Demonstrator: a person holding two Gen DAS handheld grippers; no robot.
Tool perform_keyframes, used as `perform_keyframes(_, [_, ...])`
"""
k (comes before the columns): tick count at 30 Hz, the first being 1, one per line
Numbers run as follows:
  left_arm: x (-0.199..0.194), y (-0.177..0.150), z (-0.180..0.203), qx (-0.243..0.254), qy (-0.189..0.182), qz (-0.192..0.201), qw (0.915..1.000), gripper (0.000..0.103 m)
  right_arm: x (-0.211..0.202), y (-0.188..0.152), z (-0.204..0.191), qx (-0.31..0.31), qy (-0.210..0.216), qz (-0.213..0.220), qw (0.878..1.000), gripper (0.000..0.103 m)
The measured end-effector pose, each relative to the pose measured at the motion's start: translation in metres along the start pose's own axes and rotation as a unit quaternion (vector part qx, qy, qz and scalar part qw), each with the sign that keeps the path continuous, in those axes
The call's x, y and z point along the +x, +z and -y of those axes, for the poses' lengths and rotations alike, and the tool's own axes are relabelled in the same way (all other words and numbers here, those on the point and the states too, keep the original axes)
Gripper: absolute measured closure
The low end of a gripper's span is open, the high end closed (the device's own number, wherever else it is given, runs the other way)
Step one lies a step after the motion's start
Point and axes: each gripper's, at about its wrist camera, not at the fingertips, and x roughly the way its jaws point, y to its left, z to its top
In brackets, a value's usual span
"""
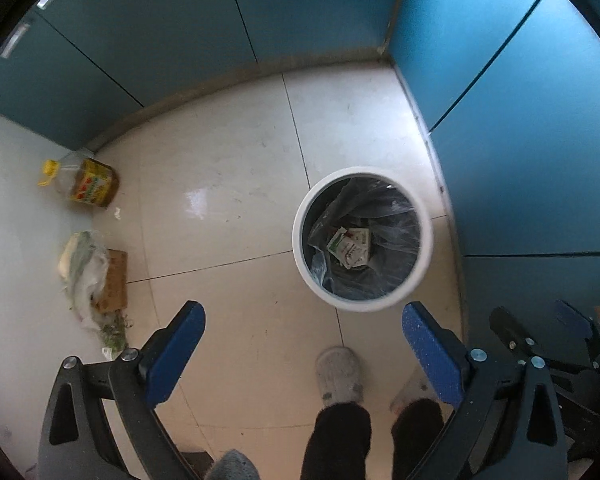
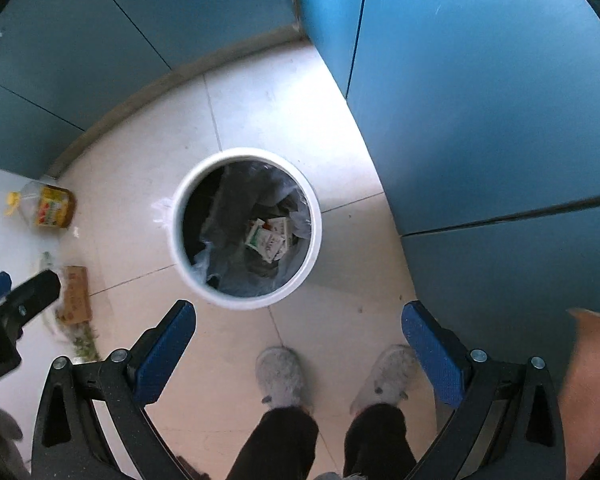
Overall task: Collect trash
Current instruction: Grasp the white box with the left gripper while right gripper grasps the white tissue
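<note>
Hovering spread and empty, both grippers, left [image 1: 303, 338] and right [image 2: 298, 336], look down into the bin [image 2: 316, 216]. Packets [image 2: 270, 238] lie inside; litter [image 1: 94, 276] remains far left.

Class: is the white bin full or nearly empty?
Nearly empty: the bin shows its liner down to a few packets at the bottom.

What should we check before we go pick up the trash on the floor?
1. Left gripper open and holding nothing: ok.
2. Right gripper open and holding nothing: ok.
3. Trash bin upright, no lid on it, bag inside: ok.
4. Room left in the bin: ok, only some packets at the bottom.
5. Trash found: ok, cardboard box and plastic bag lie by the wall.
6. Oil bottle is trash: cannot tell.
</note>
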Motion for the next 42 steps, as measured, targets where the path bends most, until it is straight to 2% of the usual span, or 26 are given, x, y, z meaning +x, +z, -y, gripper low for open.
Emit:
perform_keyframes(6, [-0.082, -0.024, 0.005, -0.009, -0.009, 0.021, 0.9997, 0.002, -0.122, -0.015, 0.004, -0.014, 0.039, 0.034, 0.999, 0.000])
perform_keyframes(9, [-0.122, -0.039, 0.005, -0.018, -0.015, 0.030, 0.9993, 0.002, -0.179, -0.024, 0.008, -0.027, 0.044, 0.052, 0.997, 0.000])
perform_keyframes(17, [-0.213, -0.063, 0.010, -0.021, -0.025, 0.062, 0.9975, 0.002, -0.303, -0.052, 0.025, -0.043, 0.059, 0.083, 0.994, 0.000])
perform_keyframes(21, [-0.255, -0.069, 0.014, -0.025, -0.024, 0.086, 0.9957, 0.002, -0.349, -0.066, 0.035, -0.041, 0.082, 0.095, 0.991, 0.000])
perform_keyframes(24, [-0.287, -0.073, 0.023, -0.020, -0.017, 0.113, 0.9933, 0.002, -0.382, -0.075, 0.051, -0.026, 0.116, 0.107, 0.987, 0.000])
perform_keyframes(27, [-0.315, -0.065, 0.042, -0.004, 0.010, 0.149, 0.9887, 0.002, -0.407, -0.081, 0.078, 0.009, 0.149, 0.124, 0.981, 0.000])
perform_keyframes(30, [-0.336, -0.053, 0.069, 0.016, 0.014, 0.178, 0.9839, 0.002, -0.429, -0.088, 0.120, 0.053, 0.156, 0.149, 0.975, 0.000])
perform_keyframes(33, [-0.355, -0.037, 0.122, 0.054, 0.019, 0.217, 0.9744, 0.002, -0.444, -0.097, 0.185, 0.120, 0.144, 0.169, 0.968, 0.000])
perform_keyframes(36, [-0.363, -0.027, 0.186, 0.127, 0.024, 0.232, 0.9640, 0.002, -0.448, -0.107, 0.249, 0.186, 0.126, 0.173, 0.959, 0.000])
perform_keyframes(39, [-0.365, -0.020, 0.269, 0.221, 0.031, 0.239, 0.9452, 0.002, -0.441, -0.120, 0.330, 0.260, 0.090, 0.164, 0.947, 0.000])
perform_keyframes(42, [-0.356, -0.019, 0.359, 0.322, 0.039, 0.228, 0.9179, 0.002, -0.433, -0.135, 0.418, 0.323, 0.046, 0.148, 0.934, 0.000])
